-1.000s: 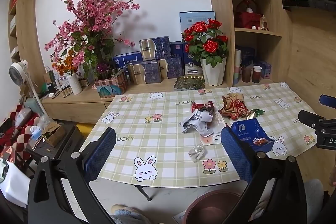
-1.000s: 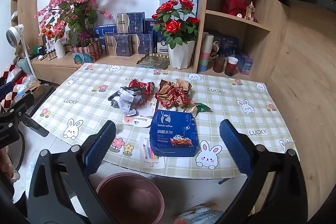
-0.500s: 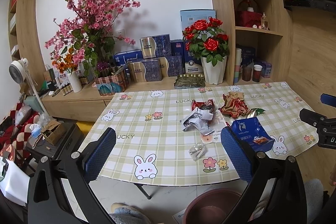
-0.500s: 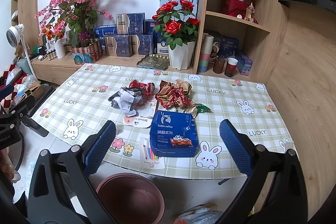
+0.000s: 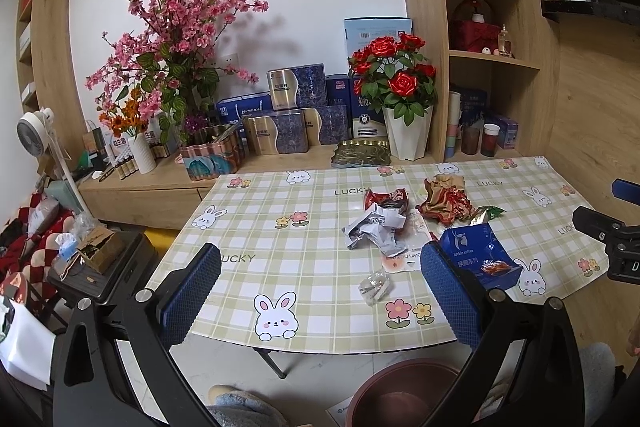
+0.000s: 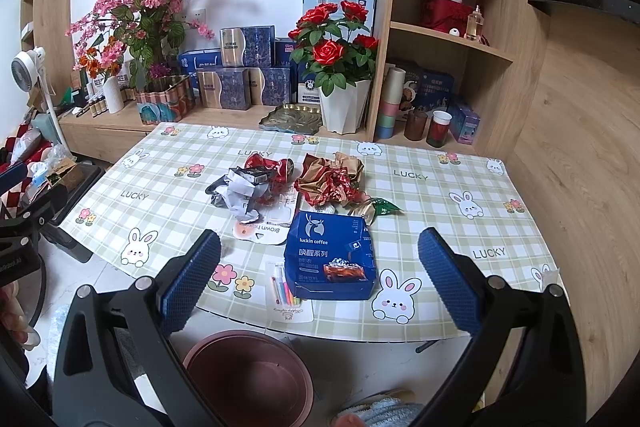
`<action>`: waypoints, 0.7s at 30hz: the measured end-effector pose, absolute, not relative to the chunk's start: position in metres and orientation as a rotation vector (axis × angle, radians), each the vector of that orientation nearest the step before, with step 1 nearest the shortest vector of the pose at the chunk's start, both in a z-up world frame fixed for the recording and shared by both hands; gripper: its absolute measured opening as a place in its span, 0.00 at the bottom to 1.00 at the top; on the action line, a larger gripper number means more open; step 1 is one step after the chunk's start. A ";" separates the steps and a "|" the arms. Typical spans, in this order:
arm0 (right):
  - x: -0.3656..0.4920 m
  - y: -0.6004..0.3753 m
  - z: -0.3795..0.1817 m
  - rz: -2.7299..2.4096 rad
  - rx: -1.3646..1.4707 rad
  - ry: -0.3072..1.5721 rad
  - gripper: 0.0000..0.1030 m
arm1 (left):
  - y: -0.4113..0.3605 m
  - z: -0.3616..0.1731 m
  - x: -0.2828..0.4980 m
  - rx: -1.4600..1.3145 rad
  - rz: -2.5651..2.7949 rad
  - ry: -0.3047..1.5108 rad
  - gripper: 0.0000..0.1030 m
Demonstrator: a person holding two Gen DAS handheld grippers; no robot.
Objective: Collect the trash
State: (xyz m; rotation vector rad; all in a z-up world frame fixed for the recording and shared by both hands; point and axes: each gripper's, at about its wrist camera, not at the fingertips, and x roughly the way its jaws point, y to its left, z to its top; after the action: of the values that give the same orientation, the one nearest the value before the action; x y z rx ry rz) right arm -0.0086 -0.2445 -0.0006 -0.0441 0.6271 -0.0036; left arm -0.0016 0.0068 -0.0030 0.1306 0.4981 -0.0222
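Note:
Trash lies in the middle of the checked tablecloth [image 6: 440,227]: a blue coffee box [image 6: 331,259], a crumpled grey-white wrapper [image 6: 240,193], a red-gold foil wad [image 6: 330,183], a red wrapper [image 6: 272,165] and a flat card with pens [image 6: 286,293]. In the left wrist view the same box [image 5: 480,253], grey wrapper [image 5: 376,231], foil wad [image 5: 446,201] and a clear plastic scrap [image 5: 374,285] show. A brown bin [image 6: 248,375] stands on the floor under the table's near edge. My left gripper [image 5: 320,297] and right gripper [image 6: 320,281] hang open and empty before that edge.
A wooden sideboard [image 5: 160,183] behind the table carries a potted rose [image 5: 400,99], pink blossom branches [image 5: 172,27], gift boxes and a metal tray [image 5: 362,155]. Shelves [image 6: 448,35] rise at the right. A fan [image 5: 34,131] and clutter stand at the left. A slippered foot [image 5: 240,403] is below.
Both grippers have drifted slightly; the table and trash sit a little higher in each view. Nothing was taken hold of or let go.

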 end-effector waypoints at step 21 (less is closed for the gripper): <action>-0.009 -0.245 0.000 -0.002 -0.056 0.618 0.94 | 0.005 -0.004 -0.001 0.120 -0.023 0.500 0.95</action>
State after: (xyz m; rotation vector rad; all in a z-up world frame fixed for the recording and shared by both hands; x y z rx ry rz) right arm -0.0090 -0.2453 -0.0005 -0.0559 0.6179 -0.0023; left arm -0.0011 0.0053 -0.0042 0.1198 0.4999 -0.0226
